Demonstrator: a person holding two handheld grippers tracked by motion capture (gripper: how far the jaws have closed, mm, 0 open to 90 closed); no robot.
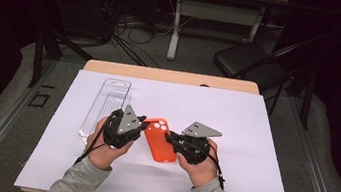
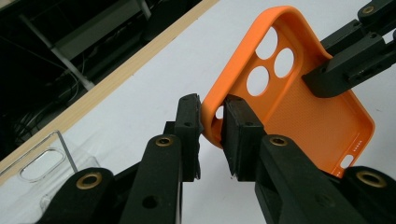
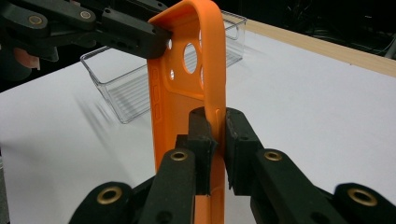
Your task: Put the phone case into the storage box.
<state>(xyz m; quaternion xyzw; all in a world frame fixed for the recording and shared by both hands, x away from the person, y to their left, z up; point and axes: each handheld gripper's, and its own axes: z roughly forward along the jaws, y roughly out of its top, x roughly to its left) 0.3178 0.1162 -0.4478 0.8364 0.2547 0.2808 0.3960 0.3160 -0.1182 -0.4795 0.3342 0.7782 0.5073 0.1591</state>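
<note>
— Grey sleeves (image 1: 76, 181), item one: two forearms enter from the near edge of the worktop (image 1: 271, 155), each hand carrying a black two-jaw gripper.

— Item two?

— Left gripper (image 2: 211, 126): jaws clamped on the rim of the orange phone case (image 2: 299, 102) at the corner by the camera cut-outs. One pad sits outside the rim, the other inside the shell. No earlier picture to compare, so only the clamp is entered.

— And the other?

— Right gripper (image 3: 215, 128): jaws pinched on the opposite long edge of the same case, wall between the pads. In the left gripper view it shows as the black jaws on the far rim.

— Position of the case?

— Held between both grippers over the white sheet, near the middle of the worktop, open side turned toward the left gripper; whether its lower end touches the sheet I cannot tell.

— Anything else on the sheet?

— Clear plastic tray (image 1: 106, 104), long and narrow, lying just beside the left hand, on its far side, apart from the case.

— Background?

— Black folding chair (image 1: 249, 61), beyond the worktop.
</note>
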